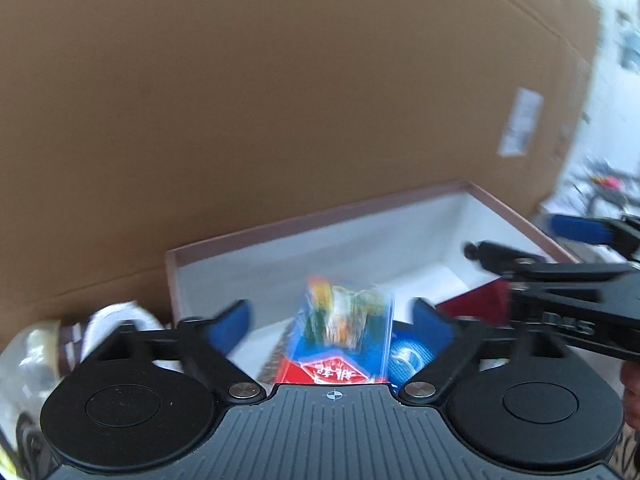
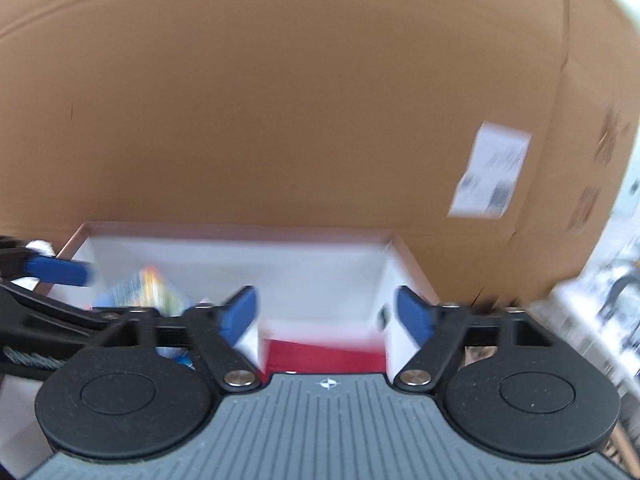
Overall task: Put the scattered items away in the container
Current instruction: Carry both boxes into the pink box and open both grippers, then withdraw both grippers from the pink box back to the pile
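Inside the box (image 1: 460, 216), the plastic packet (image 1: 344, 332) sits between your left tongs (image 1: 332, 320), spread wide; right tongs (image 2: 328, 312) wide too, empty. Looks light, floppy, slippery, so pinch its stiffer edge.

Storage/workrm prob.: big cardboard carton (image 2: 280, 100) w/ shipping label (image 2: 490, 170), cluttered bkgd.
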The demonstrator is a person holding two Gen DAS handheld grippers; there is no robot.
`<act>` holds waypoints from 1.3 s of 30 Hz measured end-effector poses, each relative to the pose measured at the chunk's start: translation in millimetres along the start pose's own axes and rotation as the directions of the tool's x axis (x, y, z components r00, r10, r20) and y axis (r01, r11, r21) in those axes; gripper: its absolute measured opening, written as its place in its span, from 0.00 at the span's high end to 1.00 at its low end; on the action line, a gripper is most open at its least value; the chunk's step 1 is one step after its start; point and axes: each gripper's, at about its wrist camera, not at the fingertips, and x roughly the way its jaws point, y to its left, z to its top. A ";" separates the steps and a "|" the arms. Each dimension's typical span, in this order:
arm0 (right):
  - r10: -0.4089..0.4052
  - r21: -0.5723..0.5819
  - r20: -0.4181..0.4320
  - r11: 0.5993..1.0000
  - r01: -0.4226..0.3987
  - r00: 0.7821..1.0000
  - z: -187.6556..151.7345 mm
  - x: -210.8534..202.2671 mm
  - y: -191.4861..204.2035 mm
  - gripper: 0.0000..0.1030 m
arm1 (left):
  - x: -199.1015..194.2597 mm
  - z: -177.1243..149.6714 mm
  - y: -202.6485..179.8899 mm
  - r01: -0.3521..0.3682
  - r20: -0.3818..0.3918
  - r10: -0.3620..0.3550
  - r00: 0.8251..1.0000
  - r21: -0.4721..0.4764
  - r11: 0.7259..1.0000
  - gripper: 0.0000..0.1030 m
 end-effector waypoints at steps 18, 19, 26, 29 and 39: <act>0.022 -0.040 0.084 0.999 -0.019 0.996 -32.1 -85.2 43.9 0.03 | -95.4 -46.3 6.7 0.041 0.105 -0.035 0.994 -0.055 0.998 0.00; 0.031 -0.046 0.094 0.999 -0.027 0.995 -35.8 -93.2 48.8 0.03 | -105.1 -53.7 7.9 0.032 0.123 -0.025 0.992 -0.056 0.998 0.00; 0.071 -0.134 0.169 0.990 -0.048 0.983 -57.1 -147.1 93.8 0.02 | -168.5 -109.0 30.8 -0.034 0.153 0.046 0.987 -0.078 0.996 0.00; 0.111 -0.163 0.191 0.983 -0.080 0.975 -62.4 -164.4 114.2 0.02 | -194.0 -132.7 52.2 -0.108 0.150 0.121 0.981 -0.096 0.990 0.00; 0.273 -0.201 0.139 0.949 -0.243 0.952 -89.5 -184.0 183.8 0.02 | -234.6 -190.9 127.1 -0.303 0.088 0.322 0.943 -0.174 0.937 0.00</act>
